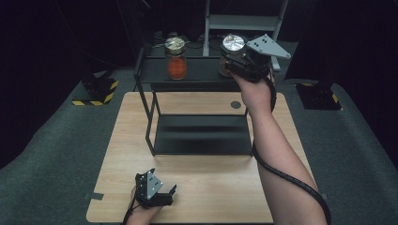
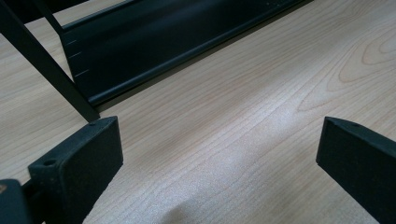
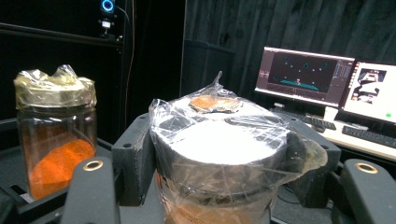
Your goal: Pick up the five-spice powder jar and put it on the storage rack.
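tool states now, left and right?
Left tool: open, nothing between its jaws, low over the table.
Right tool: shut on the wrapped jar.

Dark room, black curtains (image 3: 289, 23); grey carpet floor (image 1: 56, 150); light wood surface (image 1: 206, 187); two lit monitors (image 3: 303, 74) on a side desk (image 3: 359, 140).

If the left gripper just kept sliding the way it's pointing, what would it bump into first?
Probably the black shelf rack. The left gripper points across bare wooden table, jaws open with nothing between them, toward the rack's bottom tray and a leg. How far off that is, is hard to judge.
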The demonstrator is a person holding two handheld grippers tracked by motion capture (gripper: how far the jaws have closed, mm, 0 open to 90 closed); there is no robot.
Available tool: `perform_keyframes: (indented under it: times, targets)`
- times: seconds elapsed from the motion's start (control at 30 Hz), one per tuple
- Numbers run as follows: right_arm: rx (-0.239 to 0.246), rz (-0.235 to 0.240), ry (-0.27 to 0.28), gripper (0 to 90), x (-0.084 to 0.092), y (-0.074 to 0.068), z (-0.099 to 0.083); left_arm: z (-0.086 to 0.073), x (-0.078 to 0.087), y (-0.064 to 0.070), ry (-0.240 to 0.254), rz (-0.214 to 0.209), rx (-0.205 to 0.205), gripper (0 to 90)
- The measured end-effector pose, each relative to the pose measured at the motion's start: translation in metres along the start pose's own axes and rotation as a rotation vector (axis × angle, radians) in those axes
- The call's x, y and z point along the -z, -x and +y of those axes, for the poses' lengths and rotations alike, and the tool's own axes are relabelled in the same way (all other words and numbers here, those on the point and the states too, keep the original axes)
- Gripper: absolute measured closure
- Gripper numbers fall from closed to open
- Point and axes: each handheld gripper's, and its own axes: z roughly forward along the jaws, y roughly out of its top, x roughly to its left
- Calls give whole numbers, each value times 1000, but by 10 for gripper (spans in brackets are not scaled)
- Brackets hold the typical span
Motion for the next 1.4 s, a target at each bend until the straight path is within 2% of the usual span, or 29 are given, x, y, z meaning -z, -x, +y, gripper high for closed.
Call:
perform_keyframes:
  times: [0.37,0.7,0.87,1.4]
  targets:
    - [-18,10,-12,343,-8,2,-5,-1,0,-2,4,-2,16,7]
    - [-26,21,-16,343,-16,4,-6,-1,0,-1,2,-2,6,7]
    - [-50,26,-15,341,-21,7,-8,-1,1,-2,7,-3,11,7]
    - [-86,33,-5,339,-28,13,-13,-4,2,-2,19,-2,20,7]
